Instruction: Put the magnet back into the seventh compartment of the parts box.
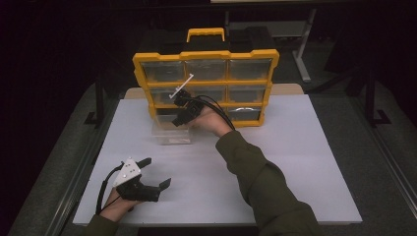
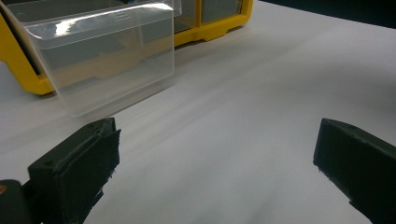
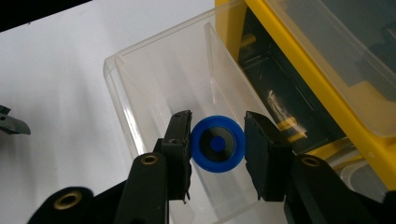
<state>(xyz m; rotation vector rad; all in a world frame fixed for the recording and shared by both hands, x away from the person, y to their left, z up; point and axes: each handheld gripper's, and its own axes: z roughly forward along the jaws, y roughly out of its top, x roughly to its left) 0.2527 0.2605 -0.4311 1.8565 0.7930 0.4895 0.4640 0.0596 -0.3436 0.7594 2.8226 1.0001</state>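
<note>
Blue disc (image 3: 217, 144) clamped between jaws of right gripper (image 3: 217, 145), above clear drawer (image 3: 177, 116) pulled out of yellow organiser (image 3: 327, 93), per right gripper view. High view: right gripper (image 1: 183, 114) at drawer (image 1: 171, 133) before organiser (image 1: 206, 86); left gripper (image 1: 157, 174) released, low over white bench (image 1: 295, 162). Left gripper view: jaws wide apart, nothing between; drawer (image 2: 107, 60) beyond.

Blue disc (image 3: 217, 144): round, flat, dark centre ring with a blue dot, face toward the right gripper view's camera, clamped edge to edge between the right gripper's (image 3: 217, 145) jaws. Clear drawer (image 3: 187, 93): transparent plastic, open top, pulled out of the yellow organizer (image 3: 327, 93), standing on the table directly below and ahead of that gripper's jaws, disc above its inside.
</note>
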